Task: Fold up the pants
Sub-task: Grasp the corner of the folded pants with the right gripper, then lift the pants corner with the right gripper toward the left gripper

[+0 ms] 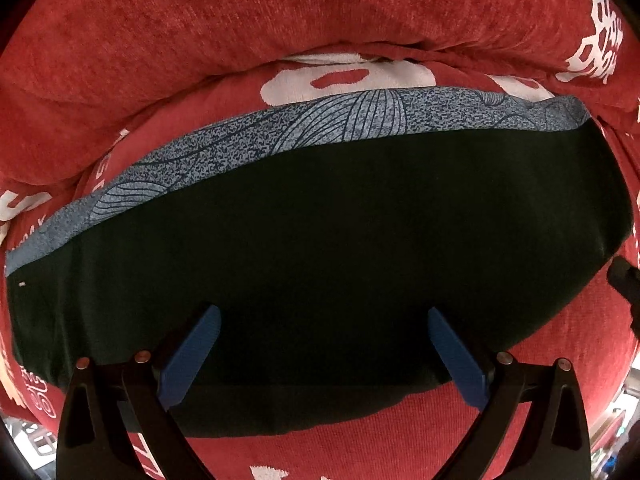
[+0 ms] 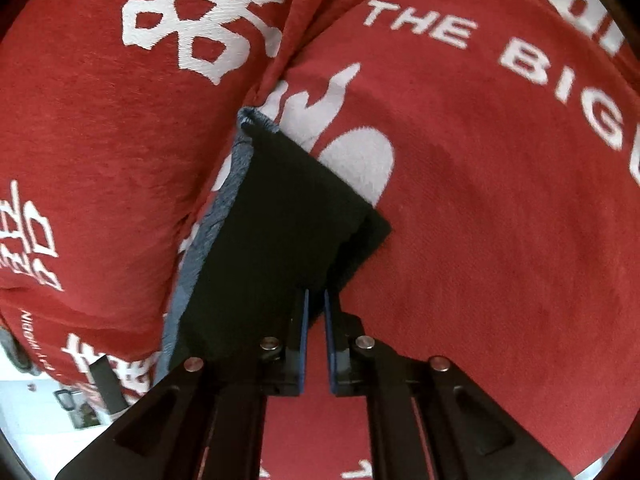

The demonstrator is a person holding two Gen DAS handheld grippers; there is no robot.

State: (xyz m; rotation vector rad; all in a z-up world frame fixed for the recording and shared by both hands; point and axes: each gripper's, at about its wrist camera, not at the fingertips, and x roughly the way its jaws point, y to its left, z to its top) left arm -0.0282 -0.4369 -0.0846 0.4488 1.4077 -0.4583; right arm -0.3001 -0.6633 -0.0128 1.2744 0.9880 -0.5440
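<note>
The pants [image 1: 320, 232] are dark, almost black, with a blue-grey patterned band [image 1: 280, 128] along their far edge. They lie folded flat on a red sofa seat. My left gripper [image 1: 324, 312] is open, its blue fingers [image 1: 192, 352] spread wide just above the near edge of the pants. In the right wrist view the pants [image 2: 280, 216] run away from me along the seat. My right gripper [image 2: 316, 300] is shut on the near corner of the dark cloth. It shows as a dark shape at the right edge of the left wrist view [image 1: 624, 280].
The red sofa cover has white lettering and characters [image 2: 480, 120]. The back cushion [image 1: 200, 40] rises directly behind the pants. Another cushion [image 2: 100, 140] lies left of the pants in the right wrist view. Floor and room objects show at the lower corners [image 2: 60, 400].
</note>
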